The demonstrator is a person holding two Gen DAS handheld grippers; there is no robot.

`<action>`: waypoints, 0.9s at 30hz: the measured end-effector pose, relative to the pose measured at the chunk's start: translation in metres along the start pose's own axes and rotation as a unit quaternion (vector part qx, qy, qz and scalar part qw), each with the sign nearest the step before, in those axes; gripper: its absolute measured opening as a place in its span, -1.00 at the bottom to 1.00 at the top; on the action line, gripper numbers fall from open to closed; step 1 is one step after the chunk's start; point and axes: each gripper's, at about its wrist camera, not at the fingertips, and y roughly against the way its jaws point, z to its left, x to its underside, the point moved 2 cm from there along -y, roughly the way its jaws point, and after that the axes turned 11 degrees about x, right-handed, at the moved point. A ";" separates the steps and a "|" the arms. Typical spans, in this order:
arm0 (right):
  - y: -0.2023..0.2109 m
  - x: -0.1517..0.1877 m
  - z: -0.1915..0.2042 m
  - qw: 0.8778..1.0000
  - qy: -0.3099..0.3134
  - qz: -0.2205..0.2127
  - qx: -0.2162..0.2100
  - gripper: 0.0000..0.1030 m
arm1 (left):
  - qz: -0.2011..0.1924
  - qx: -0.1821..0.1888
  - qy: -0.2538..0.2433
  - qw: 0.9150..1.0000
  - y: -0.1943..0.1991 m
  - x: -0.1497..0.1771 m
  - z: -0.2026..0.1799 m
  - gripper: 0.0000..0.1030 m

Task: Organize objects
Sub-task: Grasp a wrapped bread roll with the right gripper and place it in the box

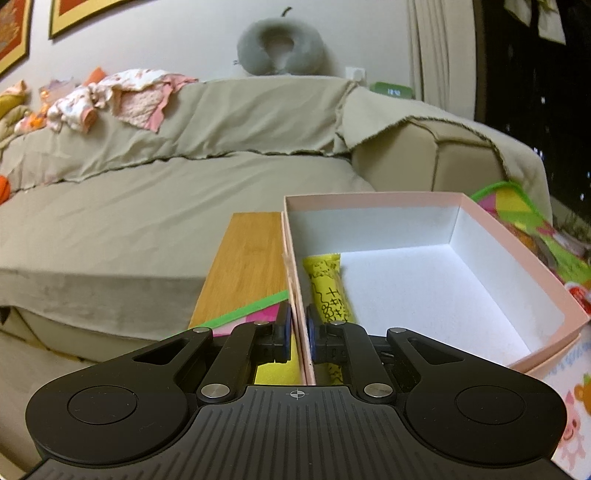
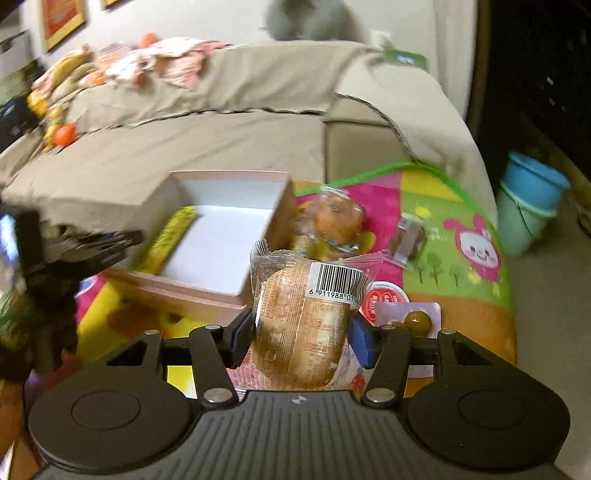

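Left gripper: jaws clamped narrow on left wall of pink box. Left view alone shows yellow packet lying inside box against that wall, wooden board beside box.

Right gripper: jaws hold wrapped bread, near box. Right view alone shows second wrapped bun, colourful mat, blue bucket.

Premises: domestic living room. Evidence: covered sofa strewn with baby clothes. Framed pictures on wall; colourful play mat.
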 end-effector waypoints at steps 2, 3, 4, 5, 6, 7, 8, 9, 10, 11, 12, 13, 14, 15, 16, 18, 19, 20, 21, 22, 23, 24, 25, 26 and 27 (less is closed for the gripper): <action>0.012 0.000 0.003 1.000 0.010 0.002 -0.016 0.04 | 0.010 -0.002 -0.005 1.000 0.000 -0.002 -0.002 -0.80; 0.017 -0.002 0.006 1.000 0.008 0.003 -0.027 0.04 | 0.015 -0.002 -0.005 1.000 0.000 -0.004 -0.002 -0.80; 0.025 -0.006 0.006 0.999 0.003 0.000 -0.045 0.04 | 0.019 -0.002 -0.004 1.000 0.000 -0.006 -0.002 -0.80; 0.031 -0.011 0.007 0.998 -0.003 -0.006 -0.057 0.04 | 0.024 -0.001 -0.002 1.000 -0.001 -0.007 -0.001 -0.80; 0.038 -0.019 0.008 0.998 -0.007 -0.016 -0.067 0.04 | 0.028 0.001 0.000 1.000 -0.002 -0.008 0.000 -0.80; 0.046 -0.032 0.009 0.996 -0.015 -0.030 -0.079 0.04 | 0.032 0.002 0.000 0.999 -0.003 -0.010 0.000 -0.80; 0.052 -0.043 0.009 0.995 -0.022 -0.039 -0.088 0.04 | 0.034 0.004 0.001 0.999 -0.003 -0.010 0.001 -0.80; 0.058 -0.059 0.011 0.994 -0.029 -0.048 -0.097 0.04 | 0.036 0.004 0.001 0.999 -0.003 -0.011 0.002 -0.80; 0.063 -0.072 0.013 0.993 -0.031 -0.057 -0.101 0.04 | 0.036 0.004 0.001 0.999 -0.003 -0.010 0.002 -0.81; 0.069 -0.088 0.016 0.992 -0.030 -0.071 -0.099 0.04 | 0.036 0.004 0.002 0.999 -0.003 -0.011 0.002 -0.81; 0.072 -0.105 0.021 0.992 -0.027 -0.086 -0.092 0.04 | 0.035 0.004 0.004 0.999 -0.003 -0.011 0.003 -0.81; 0.073 -0.118 0.026 0.991 -0.023 -0.096 -0.085 0.04 | 0.035 0.005 0.007 0.999 -0.004 -0.011 0.004 -0.81; 0.072 -0.130 0.032 0.991 -0.017 -0.104 -0.080 0.04 | 0.034 0.007 0.011 0.999 -0.004 -0.012 0.005 -0.81; 0.068 -0.140 0.040 0.991 -0.010 -0.107 -0.075 0.04 | 0.034 0.009 0.014 0.999 -0.004 -0.012 0.006 -0.81; 0.060 -0.148 0.049 0.992 -0.001 -0.104 -0.070 0.04 | 0.034 0.011 0.016 0.999 -0.004 -0.012 0.007 -0.81; 0.041 -0.155 0.066 0.994 0.006 -0.082 -0.071 0.04 | 0.034 0.014 0.016 0.999 -0.004 -0.012 0.008 -0.81; 0.027 -0.156 0.075 0.995 0.003 -0.063 -0.078 0.04 | 0.034 0.014 0.015 0.999 -0.004 -0.011 0.008 -0.81; 0.017 -0.157 0.080 0.995 0.000 -0.050 -0.086 0.04 | 0.034 0.015 0.013 0.999 -0.004 -0.011 0.008 -0.81; 0.007 -0.156 0.086 0.995 -0.005 -0.038 -0.093 0.04 | 0.034 0.016 0.013 0.999 -0.004 -0.011 0.008 -0.81; -0.005 -0.156 0.093 0.995 -0.009 -0.027 -0.098 0.04 | 0.034 0.017 0.013 0.999 -0.004 -0.011 0.009 -0.80; -0.014 -0.156 0.098 0.995 -0.010 -0.020 -0.099 0.04 | 0.034 0.018 0.014 0.999 -0.004 -0.011 0.009 -0.80; -0.024 -0.153 0.103 0.995 -0.011 -0.015 -0.097 0.04 | 0.033 0.019 0.015 0.999 -0.003 -0.011 0.010 -0.80; -0.033 -0.153 0.110 0.995 -0.009 -0.011 -0.095 0.05 | 0.032 0.019 0.017 0.999 -0.003 -0.011 0.009 -0.80; -0.044 -0.153 0.115 0.995 -0.007 -0.003 -0.095 0.06 | 0.031 0.020 0.020 0.999 -0.003 -0.011 0.010 -0.80; -0.052 -0.151 0.117 0.995 -0.011 0.005 -0.095 0.09 | 0.029 0.020 0.024 0.999 -0.003 -0.010 0.010 -0.80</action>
